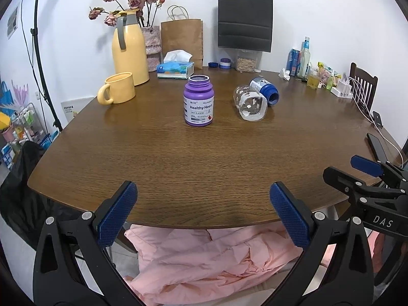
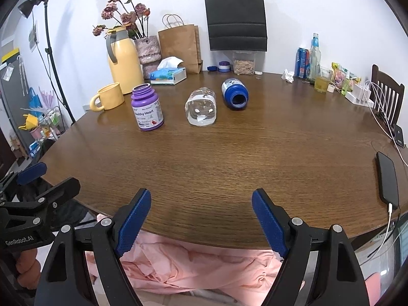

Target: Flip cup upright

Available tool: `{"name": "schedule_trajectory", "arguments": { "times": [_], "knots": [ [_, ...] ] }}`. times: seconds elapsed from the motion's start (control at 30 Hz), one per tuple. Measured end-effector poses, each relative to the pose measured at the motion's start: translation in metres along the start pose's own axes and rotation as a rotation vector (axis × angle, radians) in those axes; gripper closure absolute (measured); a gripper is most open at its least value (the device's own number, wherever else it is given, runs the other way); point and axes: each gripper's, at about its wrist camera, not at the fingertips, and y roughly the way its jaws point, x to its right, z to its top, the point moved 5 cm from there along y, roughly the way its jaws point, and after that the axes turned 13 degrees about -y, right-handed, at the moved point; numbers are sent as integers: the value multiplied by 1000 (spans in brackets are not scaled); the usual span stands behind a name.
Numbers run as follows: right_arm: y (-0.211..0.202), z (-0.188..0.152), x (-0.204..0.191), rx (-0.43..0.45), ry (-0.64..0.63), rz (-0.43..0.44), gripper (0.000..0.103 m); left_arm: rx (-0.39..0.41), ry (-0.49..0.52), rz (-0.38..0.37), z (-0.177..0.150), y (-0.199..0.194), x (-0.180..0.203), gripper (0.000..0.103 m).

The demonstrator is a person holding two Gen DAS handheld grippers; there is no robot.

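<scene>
One clear glass cup [image 2: 201, 107] lies on its side mid-table [image 2: 229, 158], at my twelve o'clock, base toward me. Touching it at two o'clock lies a blue bottle [image 2: 235, 93]; at nine o'clock stands a purple bottle [image 2: 148, 107]. Both my left tongs [image 1: 204, 211] and right tongs [image 2: 201, 219] gape wide, empty, over the near edge.

Left gripper [image 1: 203, 213] and right gripper [image 2: 201, 220] hover side by side, jaws spread wide, empty.

The purple bottle [image 1: 198, 102] reads "Healthy Heart" — gripper bodies carry "DAS" [image 1: 381, 221] and "GenRobot.AI" [image 2: 19, 241].
</scene>
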Motion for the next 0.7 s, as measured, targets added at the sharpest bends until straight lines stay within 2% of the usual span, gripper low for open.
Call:
{"name": "schedule_trajectory", "arguments": {
  "times": [0.7],
  "knots": [
    [-1, 0, 0, 2, 10, 5, 18, -6, 0, 0, -1, 1, -1, 0]
  ]
}}
